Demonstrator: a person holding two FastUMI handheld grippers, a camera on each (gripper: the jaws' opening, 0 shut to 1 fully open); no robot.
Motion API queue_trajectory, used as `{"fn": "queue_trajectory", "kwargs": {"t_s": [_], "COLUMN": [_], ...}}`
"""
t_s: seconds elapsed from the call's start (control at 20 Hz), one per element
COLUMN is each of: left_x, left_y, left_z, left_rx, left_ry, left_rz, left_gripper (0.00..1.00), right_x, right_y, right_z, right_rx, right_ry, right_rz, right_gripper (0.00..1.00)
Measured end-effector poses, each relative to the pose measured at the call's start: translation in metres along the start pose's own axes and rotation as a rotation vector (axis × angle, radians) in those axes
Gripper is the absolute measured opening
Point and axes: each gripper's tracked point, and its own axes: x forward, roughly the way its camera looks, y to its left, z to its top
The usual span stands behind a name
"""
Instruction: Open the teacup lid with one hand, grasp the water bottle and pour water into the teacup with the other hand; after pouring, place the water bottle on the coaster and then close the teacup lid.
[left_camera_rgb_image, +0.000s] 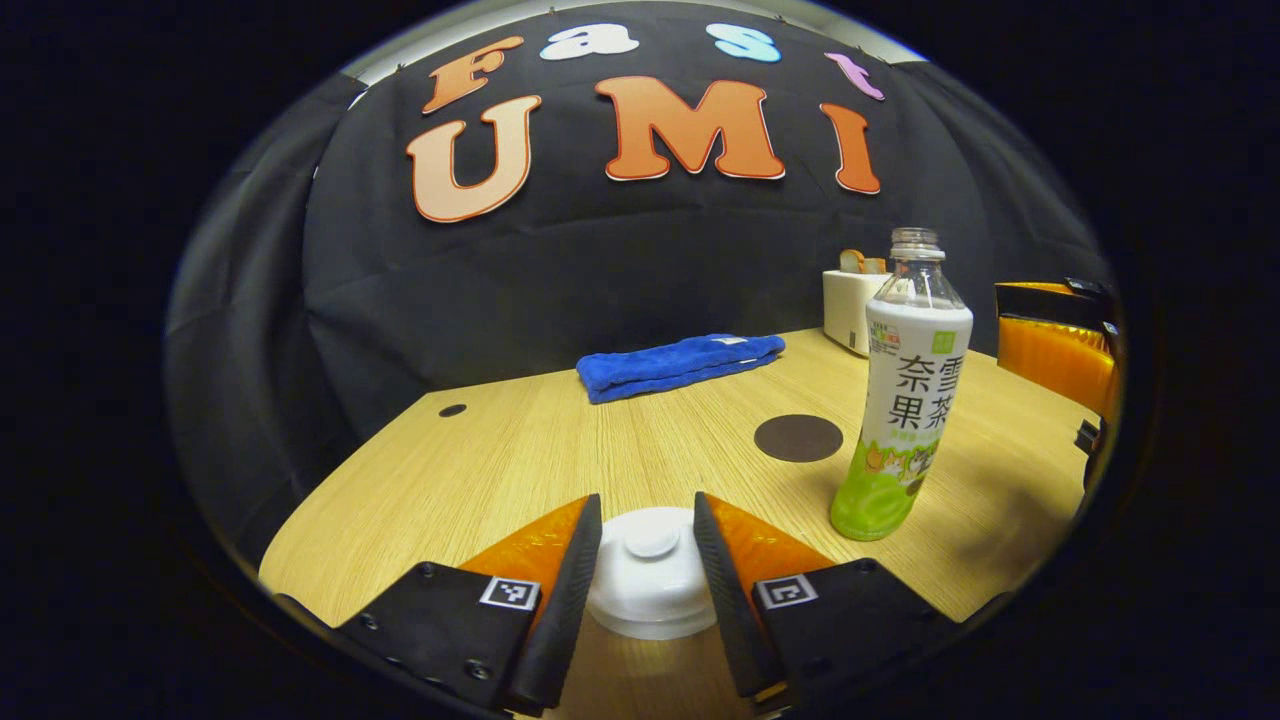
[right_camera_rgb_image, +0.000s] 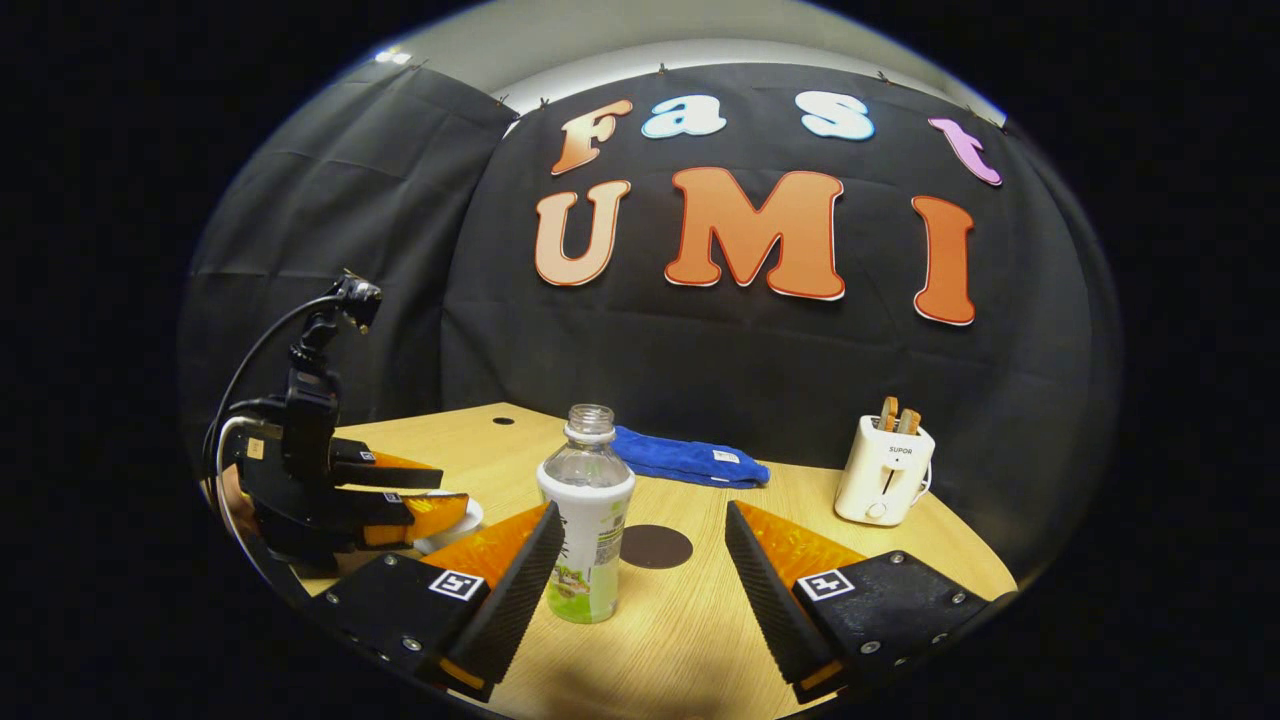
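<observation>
At the bottom centre, the left gripper (left_camera_rgb_image: 648, 560) is straddling the teacup lid (left_camera_rgb_image: 650, 572) with jaws apart, so it should be closing squarely on the knob before lifting, while the right gripper (right_camera_rgb_image: 640, 570) is waiting, jaws apart, beside the water bottle (right_camera_rgb_image: 587, 515).

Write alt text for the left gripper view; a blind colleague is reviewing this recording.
The left gripper is open, its two fingers flanking a round white teacup lid on a light wooden table. To the right stands an uncapped clear plastic water bottle beside a dark round coaster, with a folded blue towel behind.

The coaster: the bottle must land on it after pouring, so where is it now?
In the left gripper view the coaster lies bare on the table, just left of the water bottle, with the blue towel behind it.
</observation>
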Motion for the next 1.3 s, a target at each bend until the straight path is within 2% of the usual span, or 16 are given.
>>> {"fn": "queue_trajectory", "kwargs": {"t_s": [0.1,0.15,0.25,0.3,0.55,0.6,0.65,0.85,0.9,0.95,1.0,1.15,1.2,1.3], "left_x": [0.002,0.002,0.001,0.003,-0.001,-0.003,-0.005,-0.018,-0.021,-0.024,-0.027,-0.034,-0.036,-0.039], "left_y": [-0.002,-0.001,0.003,0.002,0.007,0.011,0.014,0.038,0.045,0.054,0.063,0.085,0.092,0.104], "left_z": [0.001,0.001,0.002,0.001,0.008,0.015,0.022,0.044,0.047,0.048,0.048,0.045,0.042,0.035], "left_rx": [-0.004,-0.005,-0.013,-0.006,-0.020,-0.023,-0.026,-0.044,-0.051,-0.057,-0.061,-0.083,-0.087,-0.086], "left_ry": [0.010,0.014,0.009,0.012,-0.027,-0.050,-0.072,-0.143,-0.152,-0.160,-0.164,-0.166,-0.162,-0.155], "left_rz": [0.005,0.006,0.018,0.018,0.030,0.040,0.049,0.103,0.116,0.135,0.152,0.195,0.205,0.233], "left_gripper": [0.50,0.42,0.42,0.31,0.31,0.27,0.30,0.30,0.27,0.31,0.27,0.34,0.30,0.30], "right_x": [0.001,0.001,0.001,0.002,0.007,0.008,0.010,0.024,0.027,0.030,0.035,0.046,0.048,0.052], "right_y": [0.000,-0.001,-0.001,0.000,0.012,0.016,0.021,0.039,0.042,0.045,0.046,0.049,0.050,0.052], "right_z": [-0.001,0.000,-0.003,-0.004,-0.010,-0.012,-0.013,-0.029,-0.033,-0.035,-0.038,-0.051,-0.054,-0.057], "right_rx": [-0.001,-0.003,-0.007,-0.009,-0.016,-0.021,-0.025,-0.034,-0.036,-0.042,-0.047,-0.045,-0.043,-0.051], "right_ry": [-0.001,-0.001,0.004,0.009,0.032,0.039,0.047,0.094,0.104,0.113,0.121,0.163,0.176,0.194], "right_rz": [-0.002,-0.003,-0.001,0.001,0.035,0.047,0.060,0.090,0.095,0.097,0.096,0.084,0.076,0.061], "right_gripper": [0.98,0.98,0.98,0.98,0.98,0.98,0.98,0.98,0.98,0.98,0.96,0.92,0.90,0.84]}}
